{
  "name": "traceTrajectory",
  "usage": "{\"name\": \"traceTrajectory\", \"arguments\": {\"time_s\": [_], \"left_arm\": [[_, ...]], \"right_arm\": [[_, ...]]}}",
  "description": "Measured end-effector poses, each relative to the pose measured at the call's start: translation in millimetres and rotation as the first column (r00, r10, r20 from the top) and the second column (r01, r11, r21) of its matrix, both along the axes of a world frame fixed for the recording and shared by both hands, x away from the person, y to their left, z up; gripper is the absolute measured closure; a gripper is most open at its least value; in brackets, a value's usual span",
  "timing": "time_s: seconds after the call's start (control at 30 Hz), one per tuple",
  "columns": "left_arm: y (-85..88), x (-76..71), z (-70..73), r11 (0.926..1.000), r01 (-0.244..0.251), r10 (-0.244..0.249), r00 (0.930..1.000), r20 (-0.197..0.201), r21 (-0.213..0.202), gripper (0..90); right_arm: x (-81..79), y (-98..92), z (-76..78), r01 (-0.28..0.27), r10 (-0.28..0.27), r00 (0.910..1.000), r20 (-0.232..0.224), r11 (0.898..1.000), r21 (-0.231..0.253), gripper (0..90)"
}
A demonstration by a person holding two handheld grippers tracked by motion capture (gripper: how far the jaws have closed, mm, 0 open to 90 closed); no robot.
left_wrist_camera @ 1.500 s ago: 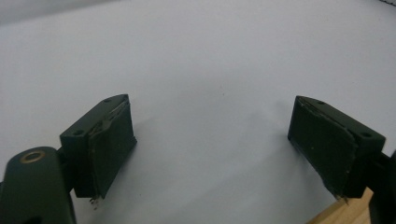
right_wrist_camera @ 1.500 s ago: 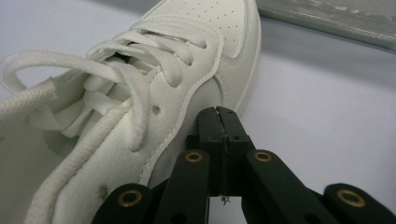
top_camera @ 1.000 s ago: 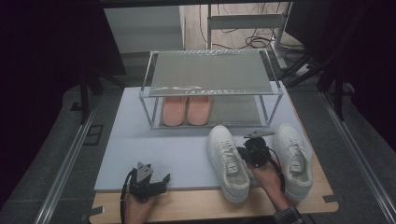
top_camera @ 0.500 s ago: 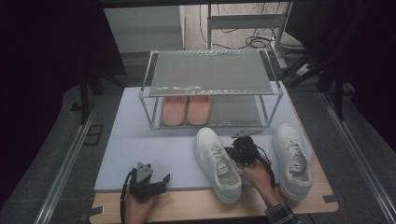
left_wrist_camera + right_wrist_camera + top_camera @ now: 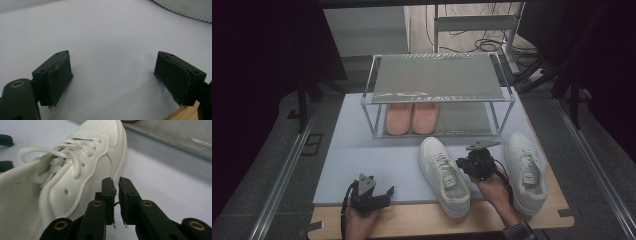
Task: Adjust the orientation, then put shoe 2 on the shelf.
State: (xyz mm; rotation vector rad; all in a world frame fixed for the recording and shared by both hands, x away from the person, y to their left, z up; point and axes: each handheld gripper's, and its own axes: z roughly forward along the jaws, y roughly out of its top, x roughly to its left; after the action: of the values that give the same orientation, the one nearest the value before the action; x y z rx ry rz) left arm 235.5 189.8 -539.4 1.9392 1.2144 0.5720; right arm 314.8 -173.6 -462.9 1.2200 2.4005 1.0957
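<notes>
White sneaker (image 5: 444,175), the left one of a pair, is seen lying on the pale mat (image 5: 377,165) in front of the metal shoe rack (image 5: 437,92), its toe turned toward the rack and its heel near the mat's front edge. Just beside its right flank the right tool (image 5: 468,166) is held low by a hand (image 5: 492,187); in the right gripper view its jaws are seen nearly together with only a thin gap between them, nothing is gripped, and they have just been opening slightly beside the shoe's sole edge. The second white sneaker (image 5: 524,170) is set to the right of that hand, apart from the first. On the rack's lower shelf a pair of orange slippers (image 5: 412,117) is placed side by side. The left tool (image 5: 384,194) is rested at the front left of the mat, well apart from the shoes, with its jaws spread wide over bare mat and nothing held. The mat is carried by a wooden worktop (image 5: 422,220).
</notes>
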Motion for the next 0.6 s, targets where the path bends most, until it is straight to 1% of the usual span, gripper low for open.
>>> {"name": "traceTrajectory", "arguments": {"time_s": [0.07, 0.17, 0.37, 0.4, 0.6], "left_arm": [[0.0, 0.0, 0.0, 1.0, 0.0, 0.0, 1.0, 0.0, 0.0, 14.0], [0.1, 0.2, 0.0, 1.0, 0.002, -0.002, 1.0, 0.002, 0.002, 14.0], [0.1, 0.0, 0.1, 1.0, 0.001, -0.001, 1.0, 0.0, 0.002, 14.0], [0.1, 0.0, 0.1, 1.0, 0.001, -0.001, 1.0, 0.0, 0.002, 14.0], [0.1, 0.0, 0.1, 1.0, 0.001, -0.001, 1.0, -0.001, 0.001, 14.0]], "right_arm": [[-4.0, -2.1, 3.3, -0.005, 0.005, 1.0, 0.005, 1.0, -0.003, 82.1], [-10.2, -5.8, 8.5, -0.012, 0.012, 0.9999, 0.008, 1.0, 0.015, 81.6], [-24.1, -12.2, 18.8, -0.028, 0.028, 0.9995, 0.015, 0.999, 0.028, 80.0], [-26.4, -13.4, 20.4, -0.031, 0.03, 0.9994, 0.014, 0.999, 0.036, 79.6], [-39.0, -18.8, 26.8, -0.05, 0.049, 0.9986, 0.02, 0.998, 0.048, 77.4]]}}
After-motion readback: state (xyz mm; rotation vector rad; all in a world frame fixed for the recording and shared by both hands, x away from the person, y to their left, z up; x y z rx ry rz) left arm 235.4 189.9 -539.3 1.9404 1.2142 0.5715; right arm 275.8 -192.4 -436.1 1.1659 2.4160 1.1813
